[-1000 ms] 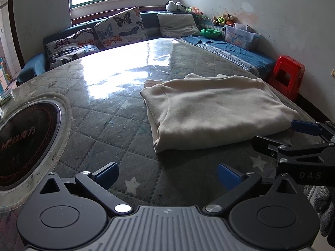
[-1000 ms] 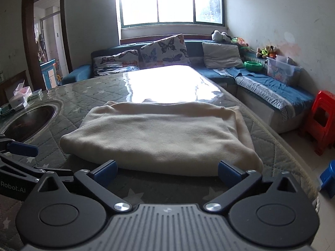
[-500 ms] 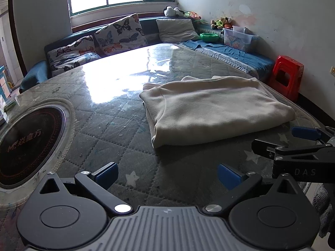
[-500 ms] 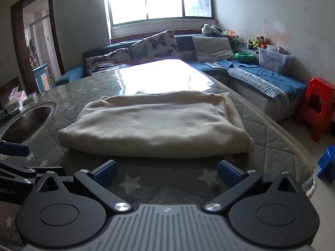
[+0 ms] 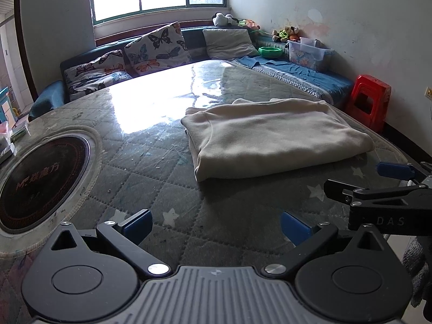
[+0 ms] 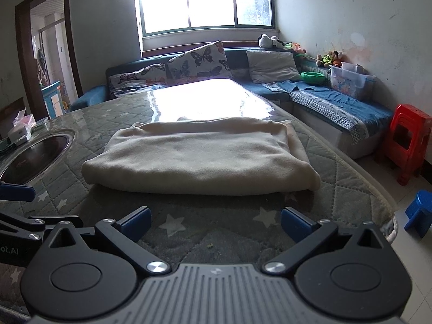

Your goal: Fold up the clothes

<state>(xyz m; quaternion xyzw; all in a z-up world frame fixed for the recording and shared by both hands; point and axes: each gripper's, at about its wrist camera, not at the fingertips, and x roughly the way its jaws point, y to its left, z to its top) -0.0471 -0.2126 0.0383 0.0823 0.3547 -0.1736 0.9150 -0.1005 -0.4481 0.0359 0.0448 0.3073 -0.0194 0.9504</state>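
Through the left wrist camera, we are looking forward along our left gripper (image 5: 215, 222), whose 2 blue-padded fingers are spread wide apart and holding nothing. Beneath them is lying a round table (image 5: 135, 167) covered in a quilted grey-green cloth with white stars under a shiny clear sheet. A folded cream garment (image 5: 272, 137) is resting flat on the table ahead and to the right of the fingers, well apart from them, with a rounded fold edge facing us. A dark round cooktop (image 5: 40, 178) is sitting set into the table at the left. At the right edge, our right gripper (image 5: 383, 181) is reaching in just beside the table's near rim, its fingers also standing apart and touching no cloth. Beyond the table, a blue sofa (image 5: 297, 70) is carrying butterfly cushions (image 5: 156, 46), and a red stool (image 5: 370, 100) is standing by the wall.

Through the right wrist camera, we are looking along the right gripper (image 6: 215, 220), its 2 blue pads spread wide and empty above the starred tablecloth (image 6: 216, 226). The folded cream garment (image 6: 199, 156) is lying straight ahead, near the fingertips but not touching them, its thick folded edge toward us. Part of the left gripper (image 6: 16, 208) is showing at the left edge. The red stool (image 6: 407, 143) and a blue stool (image 6: 421, 213) are standing on the floor at the right.
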